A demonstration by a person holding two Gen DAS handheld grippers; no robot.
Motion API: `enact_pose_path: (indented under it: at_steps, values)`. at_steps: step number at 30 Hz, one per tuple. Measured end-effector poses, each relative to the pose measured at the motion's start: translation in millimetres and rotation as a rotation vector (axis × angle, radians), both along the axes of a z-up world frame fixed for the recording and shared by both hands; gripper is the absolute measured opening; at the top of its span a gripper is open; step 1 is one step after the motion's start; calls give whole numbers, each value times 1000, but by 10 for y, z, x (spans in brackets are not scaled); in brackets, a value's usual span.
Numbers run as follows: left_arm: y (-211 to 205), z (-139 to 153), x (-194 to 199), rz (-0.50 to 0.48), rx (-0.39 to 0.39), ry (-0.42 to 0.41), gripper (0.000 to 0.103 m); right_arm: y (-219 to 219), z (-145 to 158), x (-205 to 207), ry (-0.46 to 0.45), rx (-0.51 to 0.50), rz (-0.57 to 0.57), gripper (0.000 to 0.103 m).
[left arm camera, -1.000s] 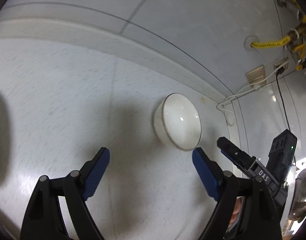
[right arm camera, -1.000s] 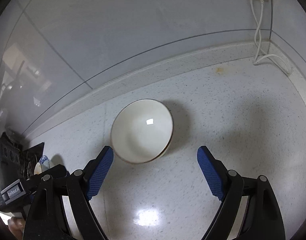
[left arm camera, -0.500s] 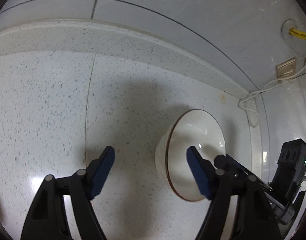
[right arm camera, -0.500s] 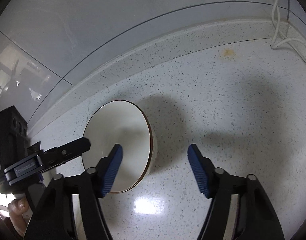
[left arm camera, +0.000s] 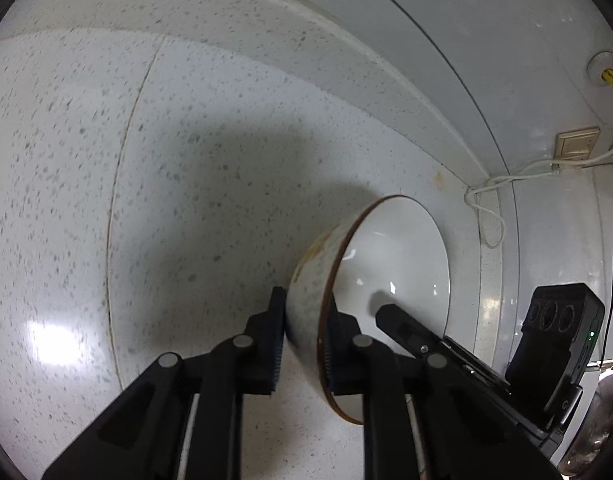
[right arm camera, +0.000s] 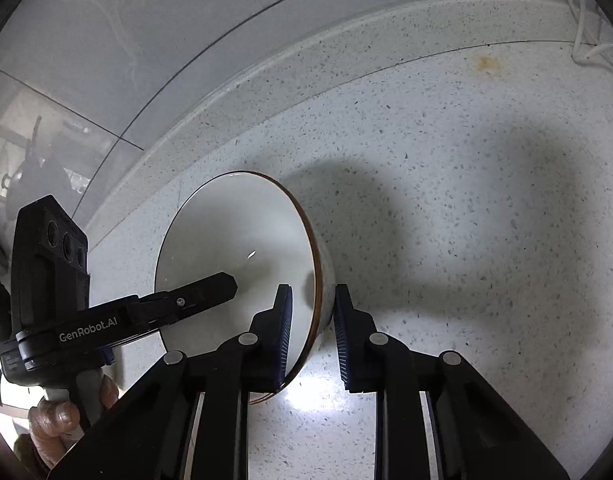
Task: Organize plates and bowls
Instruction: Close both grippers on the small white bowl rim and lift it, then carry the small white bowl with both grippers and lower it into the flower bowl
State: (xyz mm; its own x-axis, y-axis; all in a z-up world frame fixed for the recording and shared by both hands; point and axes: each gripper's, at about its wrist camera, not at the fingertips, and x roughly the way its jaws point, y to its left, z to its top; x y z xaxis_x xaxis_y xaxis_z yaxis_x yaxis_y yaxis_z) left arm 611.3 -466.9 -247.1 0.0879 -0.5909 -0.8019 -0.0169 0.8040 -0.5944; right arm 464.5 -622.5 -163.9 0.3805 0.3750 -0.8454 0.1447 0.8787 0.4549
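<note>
Bowl [left arm camera: 390, 264] (white, brown-rimmed) on the speckled table [left arm camera: 186, 200] near its back edge and right rear corner. Left tongs [left arm camera: 304, 322] closing, pads pinching one side of the bowl's wall; right tongs [right arm camera: 312, 320] closing, pads pinching the opposite wall. Cable [left arm camera: 490, 208] lies in the corner.

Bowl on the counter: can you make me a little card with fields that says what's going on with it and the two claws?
bowl: white, brown rim, empty
where: speckled counter, near the wall
left claw: closing on the rim, one finger inside, one outside
right claw: closing on the opposite rim, same way
lifted: cannot tell
nearby: white cord in the corner
</note>
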Motion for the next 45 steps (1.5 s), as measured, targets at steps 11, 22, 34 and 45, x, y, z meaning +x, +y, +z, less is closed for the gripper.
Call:
enact_pose_path:
  at_steps: [11,22,34,45]
  values:
    - [259,17,-785,31,-54,83,15,194,138,-584,48,-43,7,16]
    - [696,333,-1723,7,-140,103,16,740,515,-1486,75,-142,-30,16]
    - [2839,1114,-2045,189,-95,-53,17,2448,892,-1478,-55,-96,163,16]
    - [4449,1654,-1849,282,58,-188,17,3754,1052,-1087,-134,-3,304,16]
